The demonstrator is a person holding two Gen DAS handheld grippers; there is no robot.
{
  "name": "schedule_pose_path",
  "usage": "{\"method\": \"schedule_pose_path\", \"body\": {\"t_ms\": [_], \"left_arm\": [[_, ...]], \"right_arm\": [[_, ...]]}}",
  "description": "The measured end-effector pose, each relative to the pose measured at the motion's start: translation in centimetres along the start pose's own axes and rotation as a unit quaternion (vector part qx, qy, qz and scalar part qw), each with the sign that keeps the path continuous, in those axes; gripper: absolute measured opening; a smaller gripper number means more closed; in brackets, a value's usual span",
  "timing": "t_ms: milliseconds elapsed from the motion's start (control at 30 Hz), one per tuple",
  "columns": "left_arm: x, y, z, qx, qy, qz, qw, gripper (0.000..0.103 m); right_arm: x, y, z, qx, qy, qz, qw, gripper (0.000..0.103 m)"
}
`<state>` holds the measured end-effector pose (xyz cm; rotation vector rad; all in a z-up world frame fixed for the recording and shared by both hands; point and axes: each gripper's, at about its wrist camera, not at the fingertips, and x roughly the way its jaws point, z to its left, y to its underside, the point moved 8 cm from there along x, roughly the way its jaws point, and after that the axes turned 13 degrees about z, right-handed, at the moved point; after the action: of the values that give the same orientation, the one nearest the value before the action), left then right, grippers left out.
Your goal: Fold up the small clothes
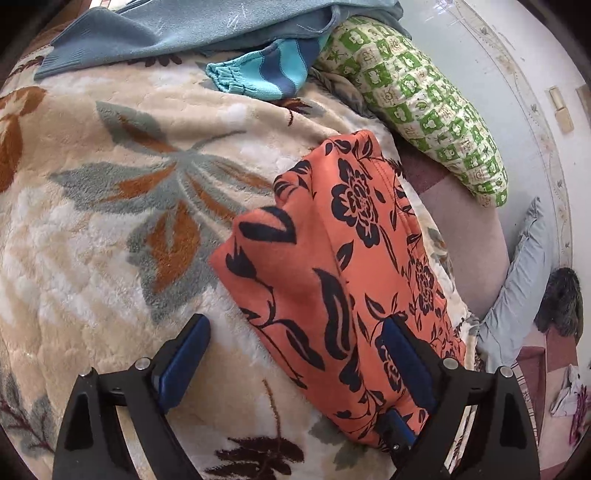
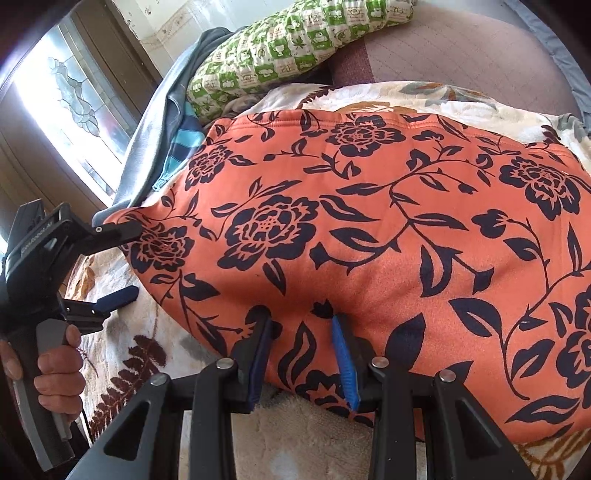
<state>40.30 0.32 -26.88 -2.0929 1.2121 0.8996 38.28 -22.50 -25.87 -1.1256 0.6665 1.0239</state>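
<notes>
Folded orange fleece garment with a dark navy flower-and-vine print lies on a plush cream blanket patterned with grey and rust leaves, spread over a bed.

Left tool: jaws spread wide, nothing clamped. The garment's near corner sits between them; the right-hand blue pad lies against or just over the cloth, the other pad stands apart above bare blanket. In the right wrist view one black finger rests at the garment's left edge; actual contact is hard to judge. A hand grips the tool's grey handle.

Right tool: jaws narrow, closed on a puckered fold at the garment's near edge, blue ribbed pads pressing from both sides.

Garment surface soft, matte, slightly puffed, with a stitched seam along its far edge.

Beyond it: a green-and-white checked quilted pillow, a turquoise and blue striped knit piece, and a grey-blue brushed garment.
</notes>
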Motion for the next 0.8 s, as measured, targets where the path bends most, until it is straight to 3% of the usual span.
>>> {"method": "schedule_pose_path", "body": {"t_ms": [67, 100, 133, 233, 300, 400, 467, 500, 533, 633, 667, 700, 733, 800], "left_arm": [[0.0, -1.3, -0.3, 0.002, 0.021, -0.011, 0.9997, 0.094], [0.0, -2.0, -0.3, 0.006, 0.029, -0.016, 0.9994, 0.087], [-0.1, -2.6, -0.3, 0.006, 0.036, -0.018, 0.9992, 0.07], [-0.4, -3.1, 0.1, 0.008, 0.051, -0.017, 0.9985, 0.034], [-0.5, -2.9, -0.2, 0.033, 0.047, -0.022, 0.9981, 0.02], [-0.6, -2.5, -1.0, 0.062, 0.035, -0.033, 0.9969, 0.019], [-0.3, -2.6, -0.6, 0.051, 0.018, -0.03, 0.9981, 0.031], [0.3, -2.5, -0.3, 0.043, 0.016, -0.019, 0.9988, 0.057], [1.1, -2.5, 0.0, 0.037, 0.016, -0.004, 0.9992, 0.075], [1.3, -2.2, -0.5, 0.067, 0.008, -0.006, 0.9977, 0.074], [1.2, -2.1, -0.8, 0.074, 0.012, -0.007, 0.9972, 0.068], [1.2, -2.2, -0.9, 0.078, 0.013, -0.007, 0.9969, 0.042], [1.3, -2.2, -0.8, 0.084, 0.005, -0.005, 0.9965, 0.028], [1.4, -2.3, -0.9, 0.089, 0.008, -0.001, 0.996, 0.025]], "right_arm": [[0.0, 0.0, 0.0, 0.0, 0.001, 0.0, 1.0, 0.038], [0.0, 0.1, 0.0, 0.0, 0.001, -0.001, 1.0, 0.038], [-0.1, 0.1, 0.0, 0.0, 0.002, -0.001, 1.0, 0.038], [-0.1, 0.1, 0.0, -0.001, 0.001, -0.001, 1.0, 0.038], [0.0, 0.1, 0.0, -0.001, -0.001, 0.0, 1.0, 0.038], [0.0, 0.1, 0.0, -0.001, -0.002, 0.001, 1.0, 0.038], [0.0, 0.0, 0.0, -0.002, -0.003, 0.0, 1.0, 0.038], [0.0, 0.0, 0.0, -0.002, -0.004, -0.001, 1.0, 0.038], [0.0, 0.0, 0.0, -0.002, -0.006, -0.002, 1.0, 0.038], [-0.1, 0.1, -0.1, -0.003, -0.012, -0.006, 1.0, 0.038], [-0.1, 0.2, -0.2, -0.003, -0.014, -0.006, 1.0, 0.038], [-0.2, 0.3, -0.2, -0.003, -0.018, -0.006, 1.0, 0.038], [-0.3, 0.3, -0.3, -0.001, -0.022, -0.006, 1.0, 0.038], [-0.7, 0.6, -0.5, 0.006, -0.039, -0.007, 0.999, 0.038]]}}
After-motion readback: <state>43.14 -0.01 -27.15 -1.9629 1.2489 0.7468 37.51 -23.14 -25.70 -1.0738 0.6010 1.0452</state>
